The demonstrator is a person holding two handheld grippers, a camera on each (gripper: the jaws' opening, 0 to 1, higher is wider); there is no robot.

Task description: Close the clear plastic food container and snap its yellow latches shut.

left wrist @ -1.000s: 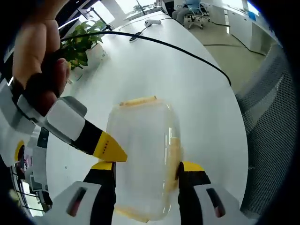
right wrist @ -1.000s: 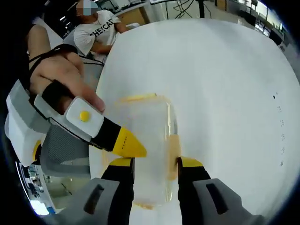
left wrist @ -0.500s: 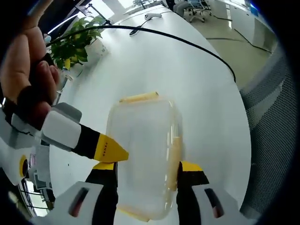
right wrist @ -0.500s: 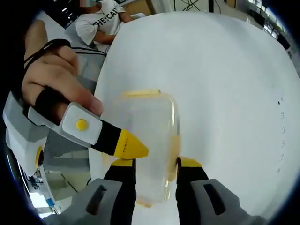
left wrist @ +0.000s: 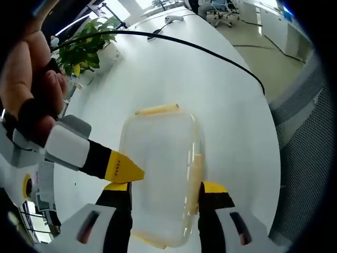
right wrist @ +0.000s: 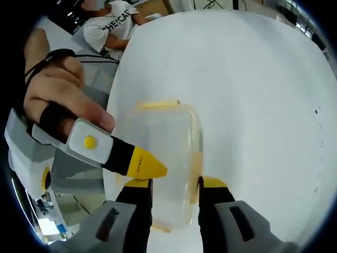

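A white table [left wrist: 174,79] spreads across the left gripper view. A black cable [left wrist: 210,54] runs over it from 11 o'clock toward 3 o'clock. A potted green plant [left wrist: 84,50] stands at 10 o'clock. A white device [left wrist: 172,19] lies at the far edge near 12 o'clock, office chairs [left wrist: 221,6] beyond. In the right gripper view, a person in a white T-shirt [right wrist: 113,26] sits at 11 o'clock by the table [right wrist: 253,84].

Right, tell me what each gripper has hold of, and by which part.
Both the left gripper and the right gripper straddle the near end of the clear container, one jaw against each long side. A firm clamp cannot be told.
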